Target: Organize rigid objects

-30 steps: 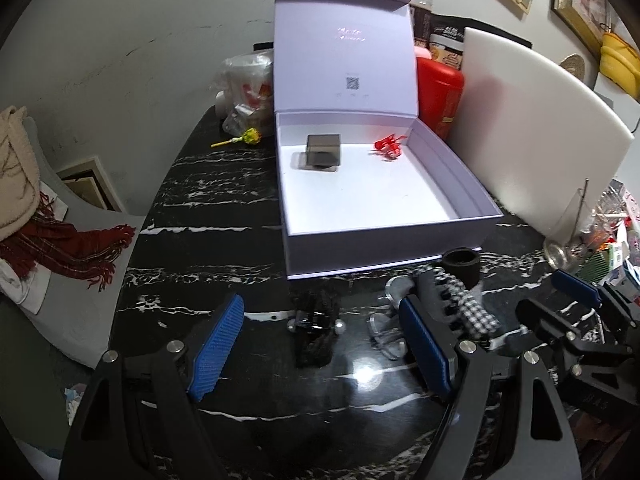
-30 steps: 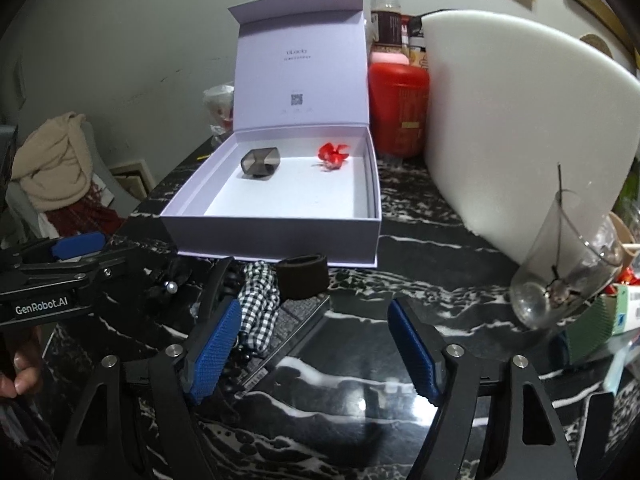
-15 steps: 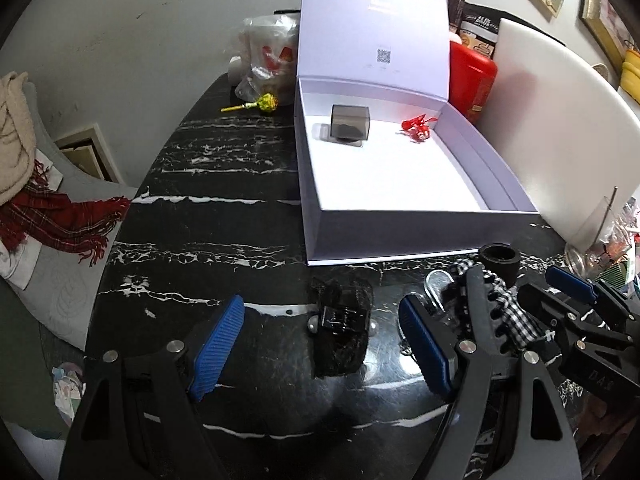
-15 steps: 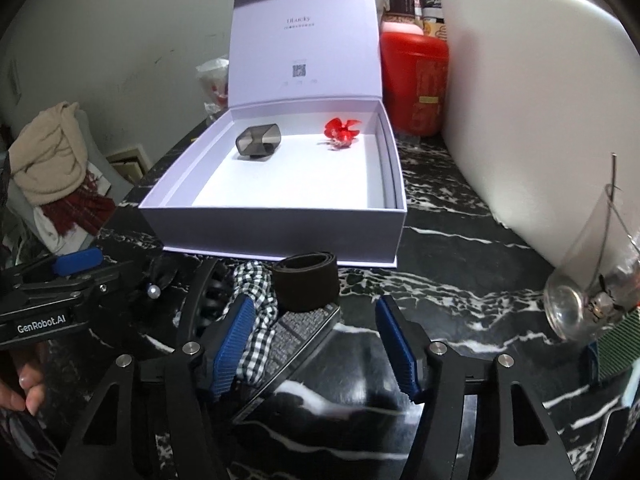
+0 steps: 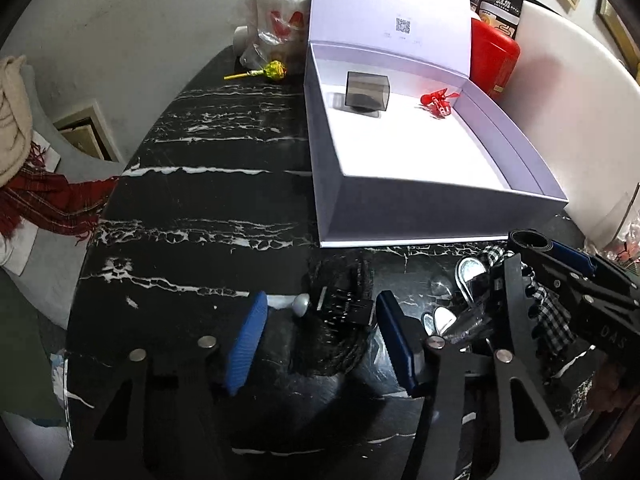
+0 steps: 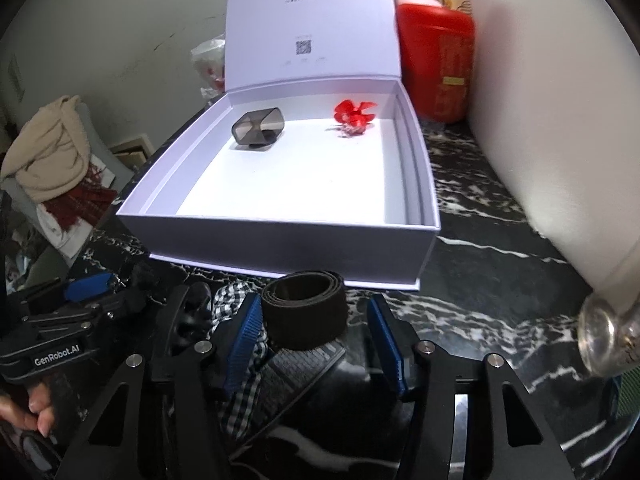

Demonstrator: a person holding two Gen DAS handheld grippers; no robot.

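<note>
An open lilac box [image 5: 400, 216] [image 6: 280, 240] stands on the black marble table, holding a smoky cube [image 5: 367, 90] [image 6: 259, 128] and a red flower clip [image 5: 438, 102] [image 6: 354, 115]. My left gripper [image 5: 316, 320] is open, its blue pads on either side of a black hair clip with a pearl [image 5: 340, 308], not clamped. My right gripper [image 6: 314, 326] is open around a rolled dark belt [image 6: 306, 310] [image 5: 530, 240], its pads close to the roll. A checkered cloth [image 6: 240, 344] and silver spoons [image 5: 470, 276] lie between the grippers.
A white foam board [image 6: 552, 120] leans at the right. A red canister [image 6: 438, 60] stands behind the box. A clear glass [image 6: 608, 336] is at the right. A yellow lollipop [image 5: 272, 71] and plastic bag [image 5: 276, 28] lie at the back left. A black keyboard-like item [image 6: 296, 368] lies under the belt.
Both grippers moved forward and down. The left jaws now straddle the black hair clip and have narrowed. The right jaws have narrowed around the rolled belt.
</note>
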